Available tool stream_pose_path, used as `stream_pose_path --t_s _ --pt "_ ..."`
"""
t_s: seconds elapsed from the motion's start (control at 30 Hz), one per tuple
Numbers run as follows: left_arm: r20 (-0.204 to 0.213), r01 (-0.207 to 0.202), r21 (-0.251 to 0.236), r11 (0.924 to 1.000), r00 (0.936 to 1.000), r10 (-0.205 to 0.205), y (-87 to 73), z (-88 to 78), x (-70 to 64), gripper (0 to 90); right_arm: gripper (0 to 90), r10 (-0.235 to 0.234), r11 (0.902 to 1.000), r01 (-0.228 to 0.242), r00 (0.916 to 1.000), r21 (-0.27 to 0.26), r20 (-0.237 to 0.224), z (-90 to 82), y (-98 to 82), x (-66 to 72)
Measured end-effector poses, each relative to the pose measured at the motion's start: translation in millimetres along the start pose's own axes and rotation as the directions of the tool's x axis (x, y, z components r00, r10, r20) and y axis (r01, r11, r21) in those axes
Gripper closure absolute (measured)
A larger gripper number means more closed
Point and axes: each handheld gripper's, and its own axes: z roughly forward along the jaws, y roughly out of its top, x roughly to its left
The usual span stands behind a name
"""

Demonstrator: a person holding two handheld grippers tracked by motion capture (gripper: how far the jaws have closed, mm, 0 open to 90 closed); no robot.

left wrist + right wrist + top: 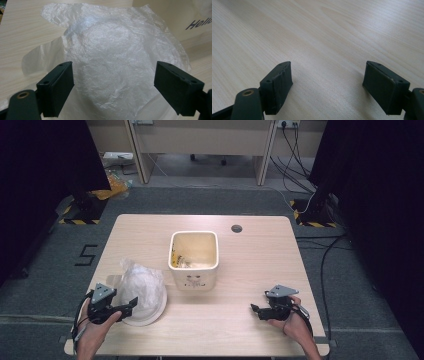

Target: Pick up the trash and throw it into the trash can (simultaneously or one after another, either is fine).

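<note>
While crumpled clear plastic bag (112, 57) sits near left, left gripper (131, 304) reaches it, jaws apart; right gripper (255, 310) jaws apart over bare table (250, 265).

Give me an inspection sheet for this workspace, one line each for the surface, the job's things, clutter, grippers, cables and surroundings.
Surface: light wood-grain table with a round cable hole near its far edge.
Job's things: crumpled clear plastic bag heaped on a white plate; cream bin at table centre, with scraps inside, some yellow.
Clutter: nothing seen on the table.
Grippers: left gripper open, jaws apart before the bag, not pressing it; right gripper open over bare wood, holding nothing.
Cables: black cables on the floor at the right.
Surroundings: grey carpet, black curtains at both sides, desk legs beyond.
</note>
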Motion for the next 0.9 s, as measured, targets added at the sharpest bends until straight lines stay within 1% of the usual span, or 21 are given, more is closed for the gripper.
stream_pose_path --t_s 0.2,0.43,0.5,0.53,0.57,0.6,0.63,0.7,0.73,0.77,0.8,0.83,0.87,0.9 --pt "0.004 0.0 0.0 1.0 1.0 0.0 0.1 1.3 -0.5 15.3 22.7 -0.002 1.0 0.002 1.0 0.001 0.0 0.2 0.1 0.3" --pt "0.001 -0.002 0.002 1.0 1.0 0.002 4.6 3.3 0.5 15.3 22.3 0.004 1.0 -0.004 1.0 0.002 0.003 0.4 0.6 1.2" --pt "-0.001 0.0 -0.001 1.0 1.0 0.0 9.0 6.2 1.5 15.3 22.7 -0.001 0.9999 0.002 1.0 0.012 -0.007 0.2 2.5 4.7" --pt "-0.001 0.0 -0.001 1.0 1.0 0.0 9.0 6.2 1.5 15.3 22.7 -0.002 1.0 0.003 0.9998 0.007 -0.02 -0.1 3.9 7.5" --pt "0.001 0.002 0.001 1.0 1.0 -0.002 10.7 7.5 1.8 15.3 22.7 -0.002 1.0 0.003 0.9998 0.007 -0.02 -0.1 3.9 7.5" --pt "0.0 -0.002 0.002 1.0 1.0 0.002 12.3 8.3 1.8 15.3 22.8 -0.013 0.9999 0.013 0.999 -0.001 -0.042 0.1 7.8 13.5" --pt "0.0 -0.007 0.005 1.0 1.0 0.007 13.9 8.3 1.5 15.3 22.8 -0.013 0.9999 0.013 0.999 -0.001 -0.042 0.1 7.8 13.5" --pt "0.003 -0.007 0.0 1.0 1.0 0.007 17.3 8.5 2.1 15.3 22.9 -0.029 0.9996 0.029 0.9983 -0.001 -0.05 1.8 11.2 19.2" --pt "0.002 -0.008 0.001 1.0 1.0 0.008 19.6 8.9 3.4 15.3 23.2 -0.04 0.9992 0.04 0.9977 0.0 -0.054 4.2 12.9 23.2" --pt "0.003 -0.004 -0.004 1.0 1.0 0.004 22.0 10.1 5.5 15.3 23.2 -0.04 0.9992 0.04 0.9977 0.0 -0.054 4.2 12.9 23.2" --pt "0.005 0.014 -0.008 0.9999 0.9999 -0.014 27.5 14.7 11.3 15.3 23.5 -0.047 0.9988 0.047 0.9972 0.009 -0.058 6.4 12.6 24.7" --pt "0.005 0.014 -0.008 0.9999 0.9999 -0.014 27.5 14.7 11.3 15.3 23.6 -0.046 0.9988 0.047 0.9973 0.012 -0.057 7.3 11.8 24.9" --pt "0.011 0.034 -0.007 0.9994 0.9994 -0.034 32.8 21.2 16.8 15.3 23.6 -0.046 0.9988 0.047 0.9975 0.016 -0.053 7.7 11.0 24.5" --pt "0.013 0.035 -0.001 0.9994 0.9993 -0.035 35.4 24.2 19.1 15.3 23.6 -0.044 0.9988 0.045 0.9977 0.02 -0.051 7.8 10.4 23.9"
